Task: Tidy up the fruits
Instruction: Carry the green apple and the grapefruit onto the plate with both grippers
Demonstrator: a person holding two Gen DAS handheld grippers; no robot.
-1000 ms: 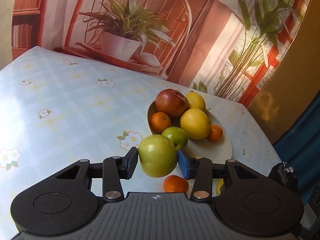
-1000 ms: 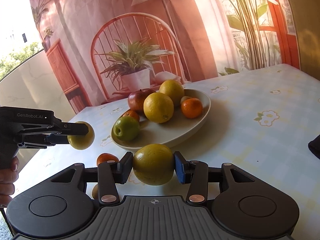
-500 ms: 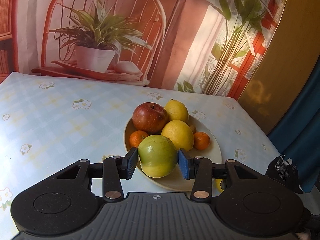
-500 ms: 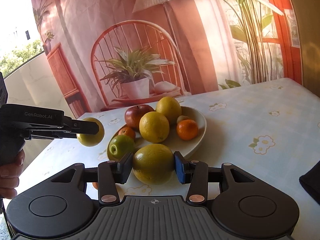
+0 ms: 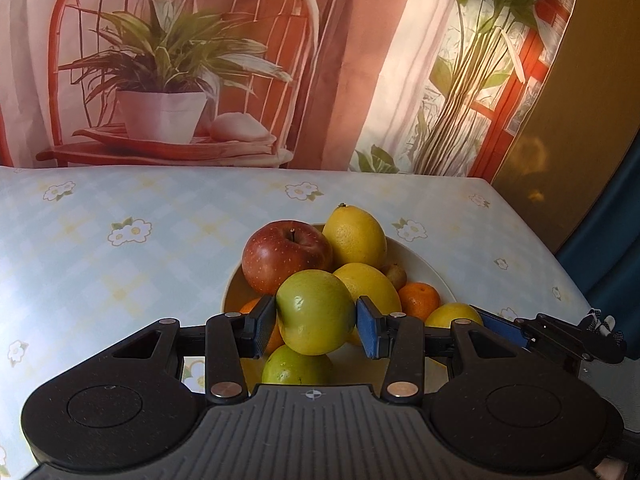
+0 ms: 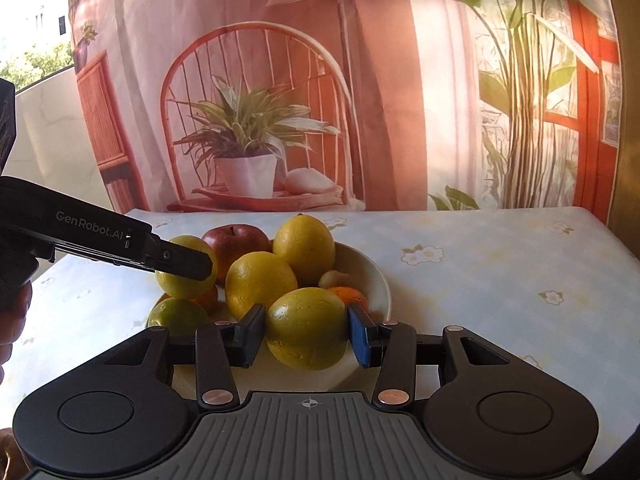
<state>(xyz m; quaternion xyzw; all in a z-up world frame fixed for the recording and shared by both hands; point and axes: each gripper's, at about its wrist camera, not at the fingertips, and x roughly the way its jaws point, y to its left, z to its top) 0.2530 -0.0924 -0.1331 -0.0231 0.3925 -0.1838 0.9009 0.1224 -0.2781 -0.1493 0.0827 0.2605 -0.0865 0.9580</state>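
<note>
My left gripper (image 5: 316, 326) is shut on a green apple (image 5: 314, 310), which hangs over the near side of the white bowl (image 5: 430, 268). The bowl holds a red apple (image 5: 286, 256), two lemons (image 5: 354, 236), a mandarin (image 5: 419, 300) and another green apple (image 5: 298, 366). My right gripper (image 6: 306, 334) is shut on a yellow-green citrus fruit (image 6: 306, 328) just above the bowl's near rim (image 6: 380, 280). In the right wrist view the left gripper (image 6: 180, 258) reaches in from the left with its apple (image 6: 184, 276). In the left wrist view the right gripper (image 5: 500, 328) comes in from the right.
The bowl stands on a flowered tablecloth (image 5: 120, 240) with a printed backdrop (image 5: 180, 80) hanging behind the far edge. The table's right edge (image 5: 560, 264) runs close to the bowl. A person's hand (image 6: 12, 312) grips the left tool's handle.
Both grippers have moved in toward the bowl with their fruit; the green apple and the citrus fruit now hang over its near side. A mandarin seen on the cloth earlier is out of sight.
</note>
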